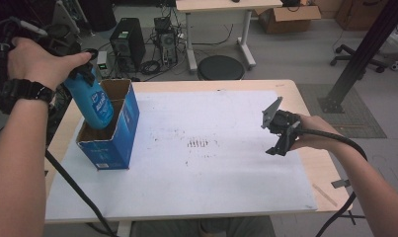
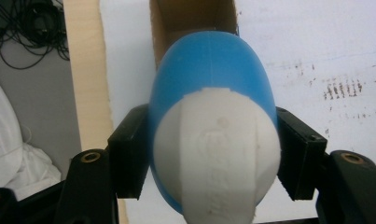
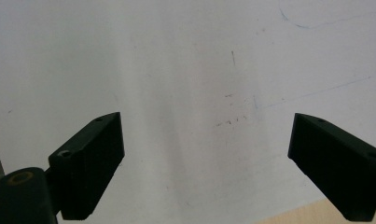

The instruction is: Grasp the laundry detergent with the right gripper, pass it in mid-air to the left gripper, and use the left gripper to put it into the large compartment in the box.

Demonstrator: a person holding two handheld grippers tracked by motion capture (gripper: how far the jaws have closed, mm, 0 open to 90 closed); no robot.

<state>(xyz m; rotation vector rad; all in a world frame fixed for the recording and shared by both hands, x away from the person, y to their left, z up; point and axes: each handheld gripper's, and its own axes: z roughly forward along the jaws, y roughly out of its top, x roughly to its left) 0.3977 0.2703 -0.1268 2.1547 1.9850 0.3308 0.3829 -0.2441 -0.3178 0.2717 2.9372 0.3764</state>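
Left hand-held gripper [image 2: 209, 154] clamps the blue bottle [image 1: 94, 104], its base apparently inside the blue carton [image 1: 118, 143]. Right hand-held gripper [image 3: 204, 158] is open, empty, above the bench [image 1: 226, 173].

High view: above, looking forward and down; gripper views: close over white sheet [image 1: 211, 163], shared by all.

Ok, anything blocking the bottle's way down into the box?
Nothing visible. The left gripper is clamped on the blue bottle, whose lower end already sits inside the open top of the box. The box's inside below it looks bare, though its bottom is hidden.
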